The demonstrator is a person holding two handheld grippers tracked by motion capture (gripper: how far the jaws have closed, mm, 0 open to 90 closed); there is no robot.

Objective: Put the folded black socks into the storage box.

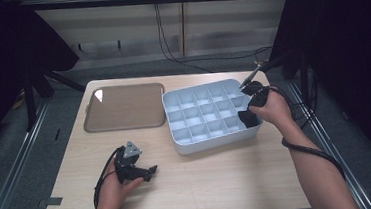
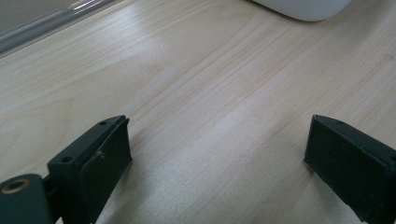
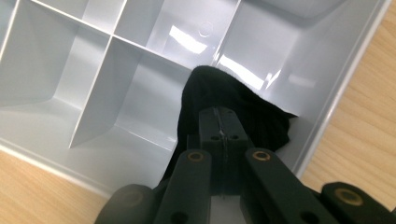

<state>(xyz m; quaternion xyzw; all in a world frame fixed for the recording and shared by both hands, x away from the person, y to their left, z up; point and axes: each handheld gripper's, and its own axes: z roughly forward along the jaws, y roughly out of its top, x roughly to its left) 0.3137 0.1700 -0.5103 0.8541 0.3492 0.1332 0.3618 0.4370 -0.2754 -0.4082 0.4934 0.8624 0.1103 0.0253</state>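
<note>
The jaws of the right gripper (image 3: 219, 123) are pressing together on a black piece of cloth (image 3: 243, 107), pinching it at its upper fold. The cloth is hanging into the corner compartment of the white divided tray (image 1: 216, 139), at the near right end, and it is touching the tray's wall there. I think the person is either placing the cloth into this cell or lifting it out; from this moment alone I cannot decide which. If it is going in, the next move is asking for a lowering until the cloth is resting on the floor of the cell, then a release. If it is coming out, the cloth must be clearing the thin dividers and the outer rim without catching.

The left gripper (image 1: 137, 172) is lying low over the wooden table (image 2: 210, 93), with its jaws spread wide and nothing between them. A brown flat tray (image 1: 123, 107) is sitting just beside the divided tray, on its left. The other compartments are looking empty, so nothing is blocking the way.
</note>
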